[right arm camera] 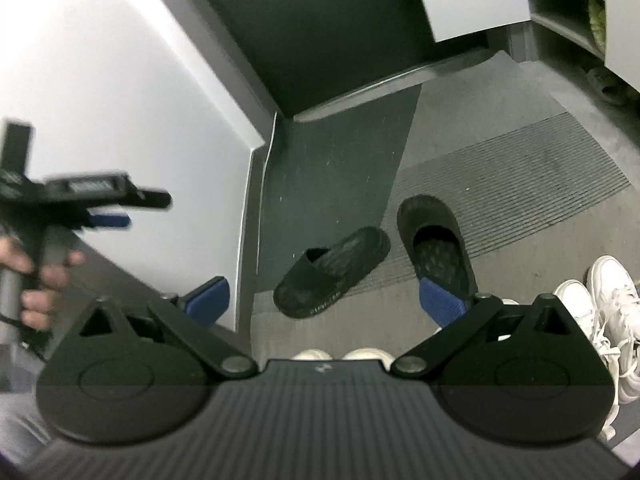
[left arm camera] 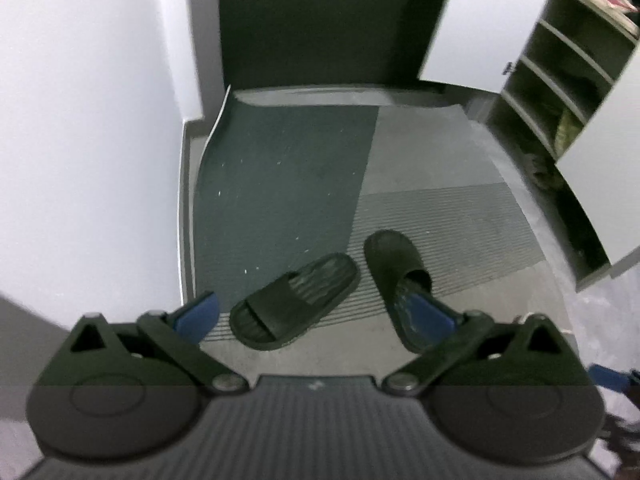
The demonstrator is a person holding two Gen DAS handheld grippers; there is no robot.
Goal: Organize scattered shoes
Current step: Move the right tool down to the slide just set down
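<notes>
Both grippers hang spread wide and empty — left gripper (left arm camera: 316, 312), right gripper (right arm camera: 326, 300). Two black slippers lie on the floor mat (left arm camera: 280, 184) ahead: the slide (left arm camera: 294, 300) angled up-right, the closed-toe slipper (left arm camera: 400, 276) beside it pointing away. Neither gripper looks clearly nearer.

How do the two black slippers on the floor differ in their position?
The left slipper lies slanted, toe toward the upper right, partly on the dark mat. The right slipper points nearly straight ahead, on the striped mat. Both are black, open-backed and upright.
</notes>
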